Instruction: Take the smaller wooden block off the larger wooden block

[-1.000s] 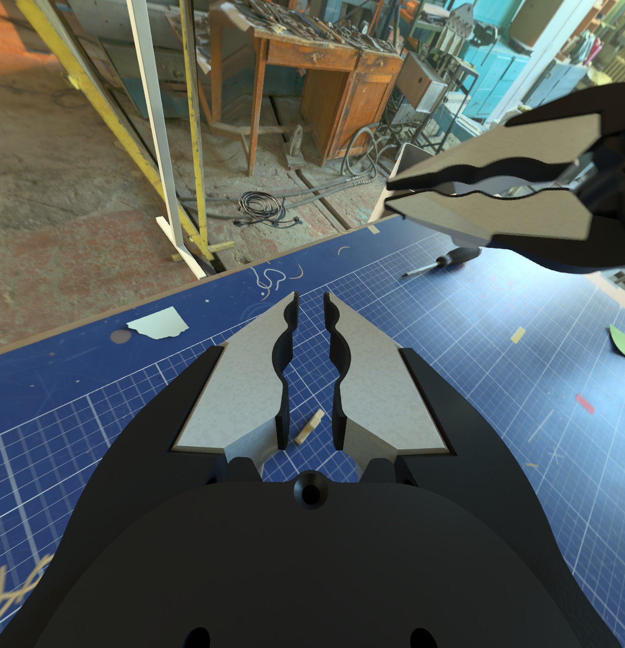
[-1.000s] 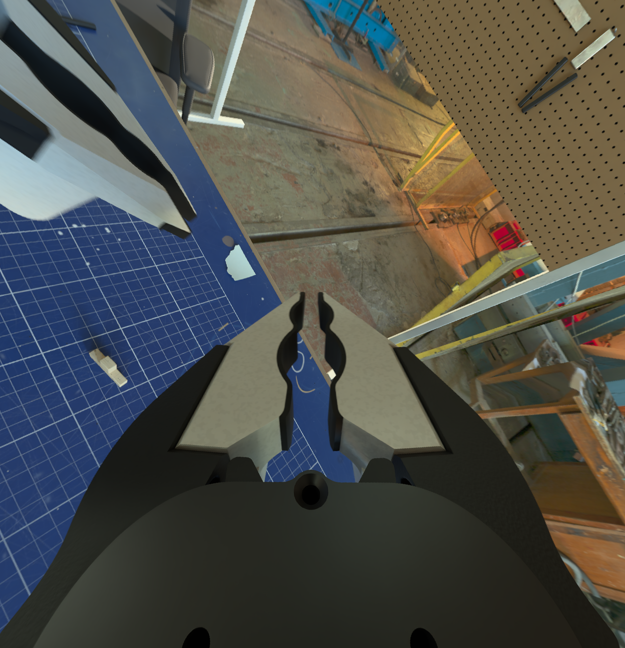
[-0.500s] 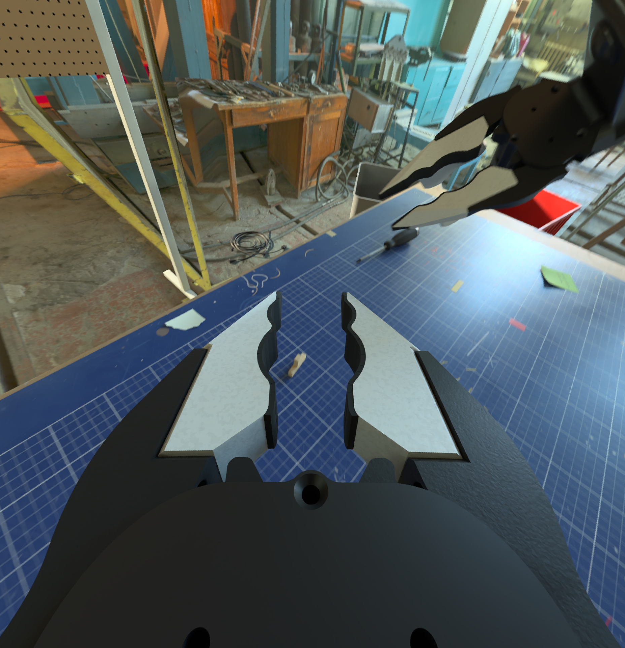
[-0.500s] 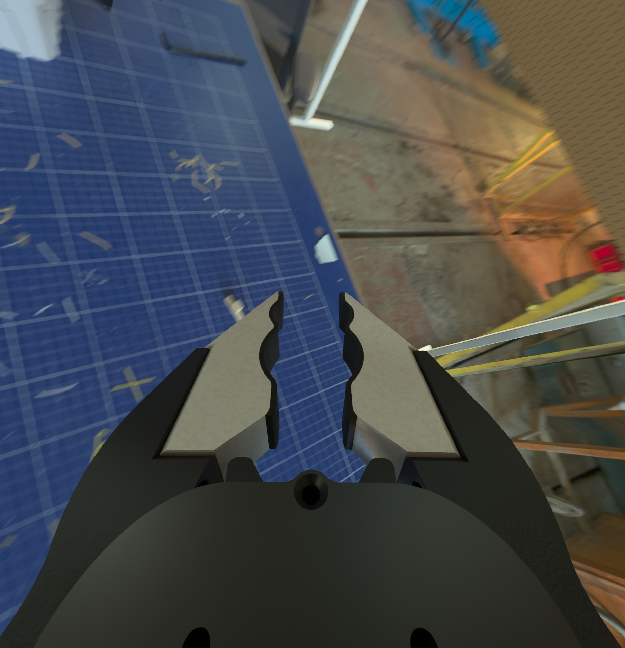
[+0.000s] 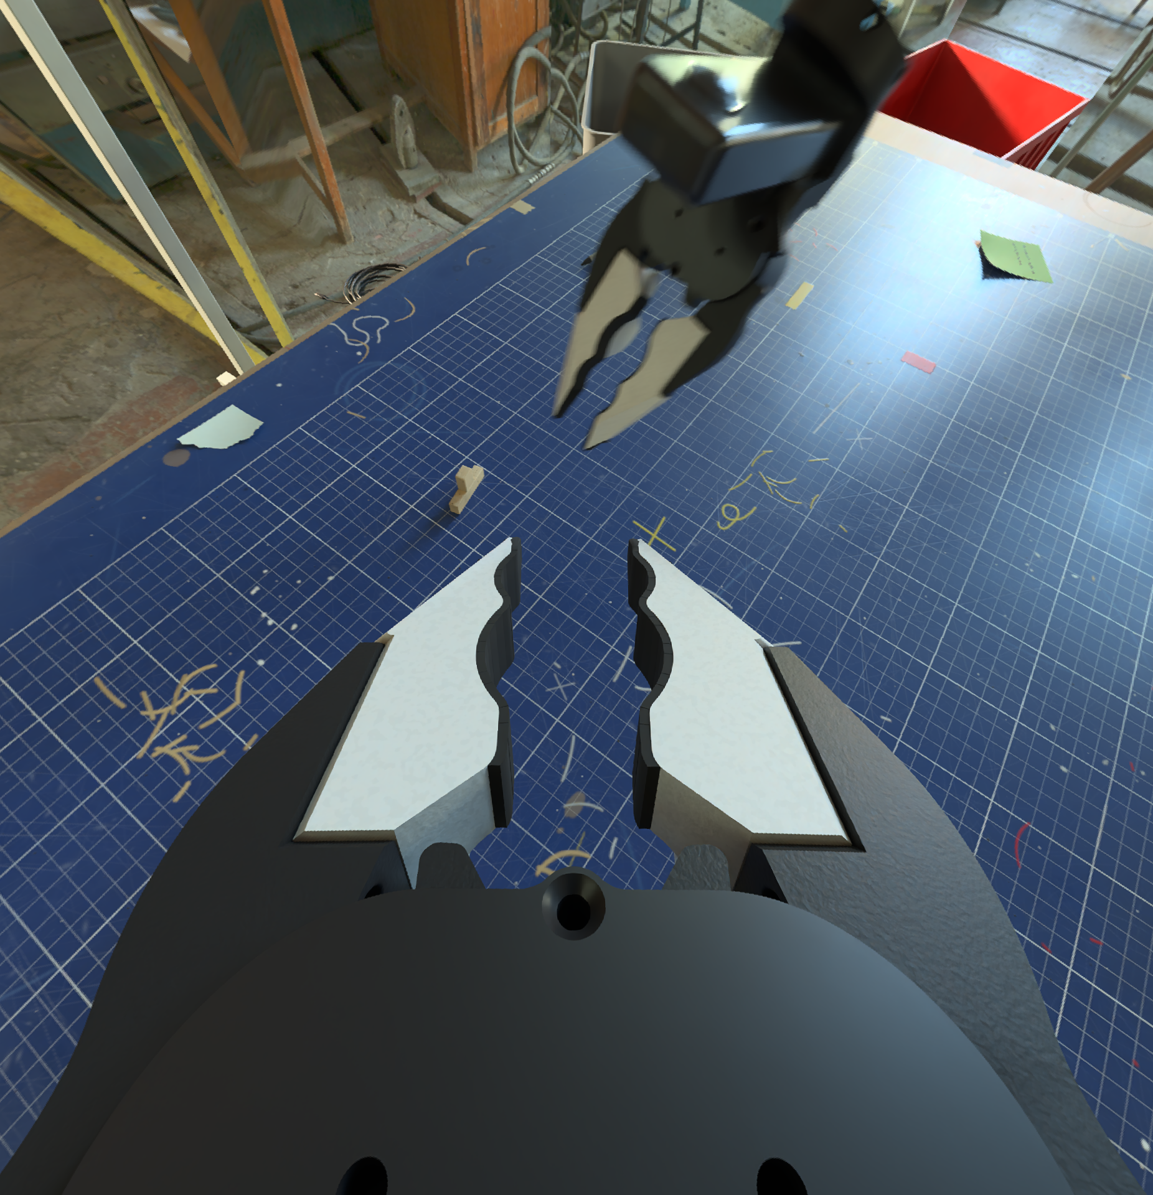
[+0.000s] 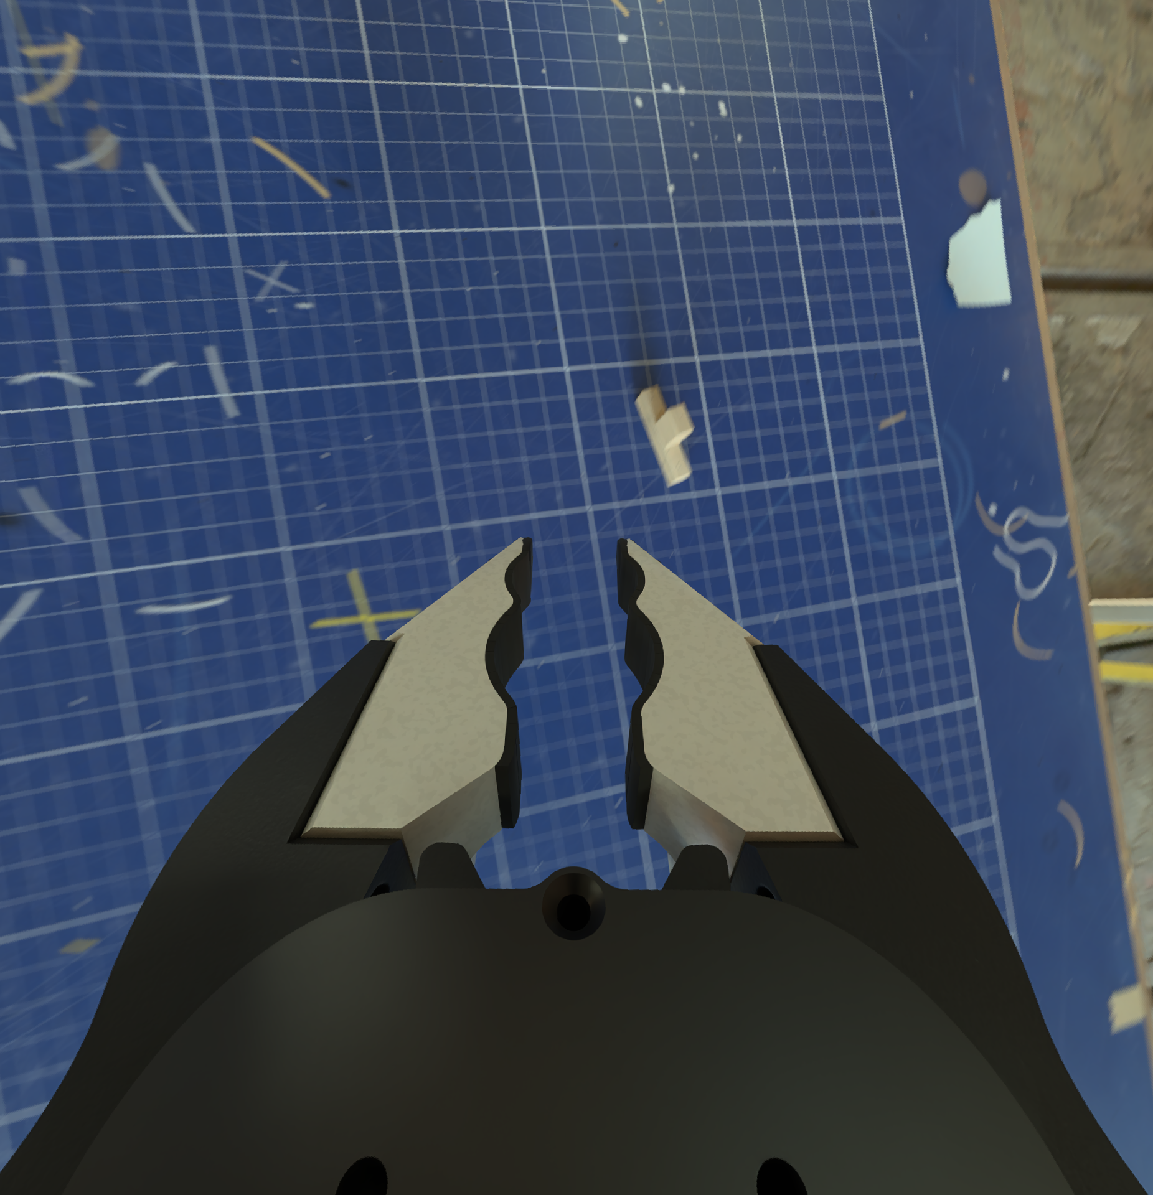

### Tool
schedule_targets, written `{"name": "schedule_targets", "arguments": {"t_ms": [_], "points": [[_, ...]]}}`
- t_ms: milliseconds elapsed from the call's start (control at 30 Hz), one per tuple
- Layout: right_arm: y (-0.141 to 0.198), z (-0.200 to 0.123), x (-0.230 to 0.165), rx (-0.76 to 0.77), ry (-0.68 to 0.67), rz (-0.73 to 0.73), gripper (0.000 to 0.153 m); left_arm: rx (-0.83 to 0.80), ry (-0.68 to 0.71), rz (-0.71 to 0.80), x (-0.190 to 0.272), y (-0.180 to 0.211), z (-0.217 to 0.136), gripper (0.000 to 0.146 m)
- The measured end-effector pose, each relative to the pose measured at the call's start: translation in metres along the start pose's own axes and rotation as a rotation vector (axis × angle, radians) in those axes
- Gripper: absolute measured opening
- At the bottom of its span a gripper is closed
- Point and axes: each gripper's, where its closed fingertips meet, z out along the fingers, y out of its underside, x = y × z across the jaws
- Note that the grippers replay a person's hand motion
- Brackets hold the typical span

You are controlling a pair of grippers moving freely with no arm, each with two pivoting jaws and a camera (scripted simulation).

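Pale wood is showing against the blue grid mat [image 5: 949, 582]: the larger wooden block [image 6: 668, 452] is lying flat near the mat's edge, and the smaller wooden block [image 6: 679, 419] is sitting on it, crossways, so the pair is looking like a small step. In the left wrist view the same stack is appearing tiny, with the smaller block [image 5: 473, 477] at the far end of the larger one [image 5: 461, 499].

Both claws are hanging above the mat and holding nothing. The left gripper [image 5: 572, 549] is standing with its jaws parted, and the stack is lying ahead of it, a little to the left. The right gripper [image 6: 572, 546] is also standing with a clear gap between its jaws, pointing down at the mat, with the stack ahead and slightly to the right of its tips. From the left view the right gripper [image 5: 603, 414] is hovering beyond the blocks, near but apart.

I judge that the approach step is in hand — no block is touched yet. The next move is calling for fine alignment over the smaller block alone, then closing gently; perhaps the other claw must steady the larger block.

A green note [image 5: 1014, 257] is carrying some marks, probably writing, but they are too small to read.
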Motion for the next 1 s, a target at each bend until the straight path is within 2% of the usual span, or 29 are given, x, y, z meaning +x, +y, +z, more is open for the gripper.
{"name": "schedule_targets", "arguments": {"t_ms": [100, 200, 300, 533, 633, 767, 1000], "points": [[-0.011, 0.036, 0.024, -0.021, 0.058, -0.130, 0.022, -0.007, -0.013, 0.002, 0.004, 0.007, 0.002, 0.031], [-0.017, 0.056, 0.039, -0.040, 0.039, -0.180, 0.018, -0.025, -0.019, -0.001, 0.003, 0.017, 0.005, 0.031], [-0.016, 0.068, 0.048, -0.067, 0.017, -0.277, 0.016, -0.020, -0.011, -0.020, 0.000, 0.023, 0.009, 0.030], [-0.015, 0.083, 0.048, -0.111, -0.056, -0.425, 0.025, -0.021, 0.014, -0.043, -0.011, 0.032, 0.018, 0.029], [-0.016, 0.087, 0.045, -0.121, -0.116, -0.414, 0.022, -0.022, 0.018, -0.052, -0.014, 0.036, 0.019, 0.029], [-0.012, 0.086, 0.045, -0.146, -0.134, -0.387, 0.007, -0.019, 0.026, -0.065, -0.016, 0.038, 0.021, 0.029], [0.003, 0.074, 0.034, -0.166, -0.189, -0.297, 0.007, -0.024, 0.044, -0.085, -0.018, 0.042, 0.024, 0.029]]}}
